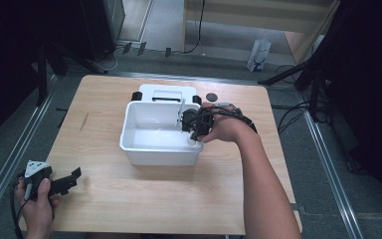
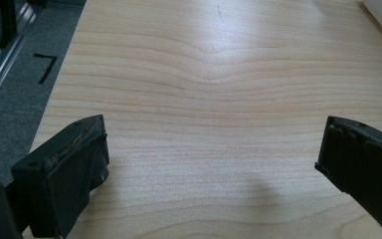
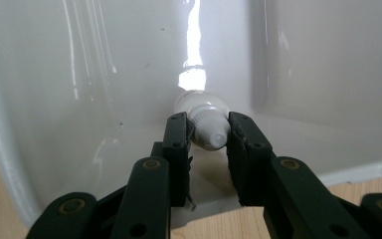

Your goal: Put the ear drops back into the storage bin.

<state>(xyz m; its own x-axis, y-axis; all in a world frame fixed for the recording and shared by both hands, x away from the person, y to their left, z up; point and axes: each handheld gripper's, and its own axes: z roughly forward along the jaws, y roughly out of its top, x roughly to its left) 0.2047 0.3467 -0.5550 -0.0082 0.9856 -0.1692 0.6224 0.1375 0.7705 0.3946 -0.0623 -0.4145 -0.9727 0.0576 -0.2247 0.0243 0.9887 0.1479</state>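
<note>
While I look down from the high view, my right gripper [image 1: 195, 133] is dipped into a white plastic tub [image 1: 144, 152] at the table [image 1: 129, 209] centre, at the tub's right near corner. In the right gripper view its jaws are clenched on a small white tube-like item [image 3: 208, 130], prob. a little bottle or tube w/ a rounded end; I can't tell which. The item sits low in the tub, close to the inner wall, maybe touching the floor.

My left gripper [image 1: 68, 180] rests at the near left corner of the table, well apart from the tub. In the left gripper view its jaws stand wide, released, nothing betw. them but bare wood.

A white boxy device [image 1: 166, 93] sits just beyond the tub's far side, a small dark disc [image 1: 211, 96] to its right.

Progress, my judgement: the grasp is made, so the item is either about to be let go inside the tub or lifted out; can't tell which. Left side has no part yet.
</note>
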